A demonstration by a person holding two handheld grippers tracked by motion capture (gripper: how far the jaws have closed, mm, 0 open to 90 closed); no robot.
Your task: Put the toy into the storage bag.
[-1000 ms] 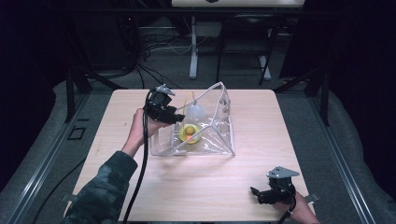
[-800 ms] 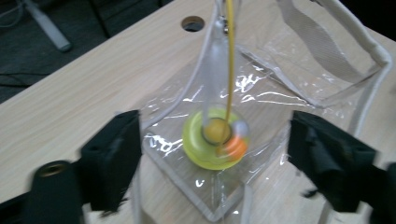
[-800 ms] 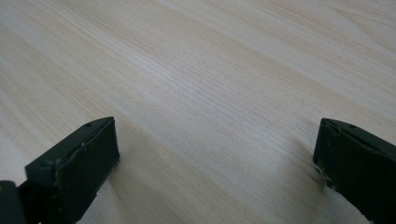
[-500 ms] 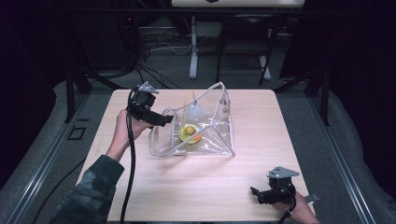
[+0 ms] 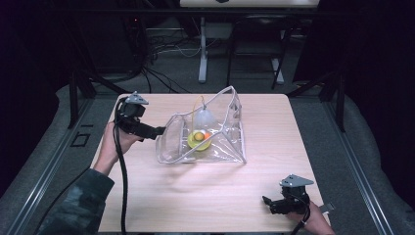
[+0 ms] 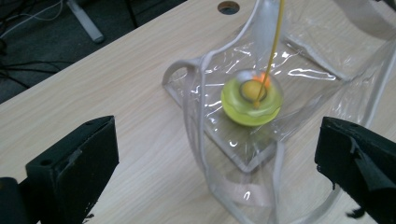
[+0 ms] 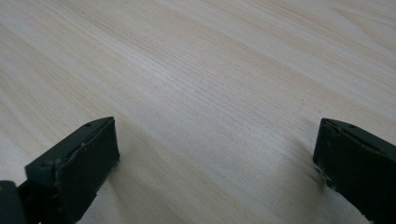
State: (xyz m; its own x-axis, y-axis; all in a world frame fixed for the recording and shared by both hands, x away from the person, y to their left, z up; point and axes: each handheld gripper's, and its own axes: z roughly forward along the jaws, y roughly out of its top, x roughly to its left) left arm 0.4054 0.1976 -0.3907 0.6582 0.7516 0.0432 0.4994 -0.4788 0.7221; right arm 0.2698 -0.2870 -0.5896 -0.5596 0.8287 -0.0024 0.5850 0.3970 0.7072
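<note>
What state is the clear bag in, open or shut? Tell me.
Open. The clear bag gapes at its white-edged mouth facing the left gripper, with the yellow toy inside.

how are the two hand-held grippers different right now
The left hand-held gripper sits at the far left, jaws facing the clear bag; the right hand-held gripper rests near the table's front right corner, facing bare wood. The left's jaws have just been opening. Both stand open, holding nothing.

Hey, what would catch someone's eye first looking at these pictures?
Most striking is the clear plastic pouch standing open mid-table, with a yellow-green round toy inside. The left tool, jaws wide open, sits just beside the pouch's left edge. The right tool rests open at the table's near right corner.
</note>
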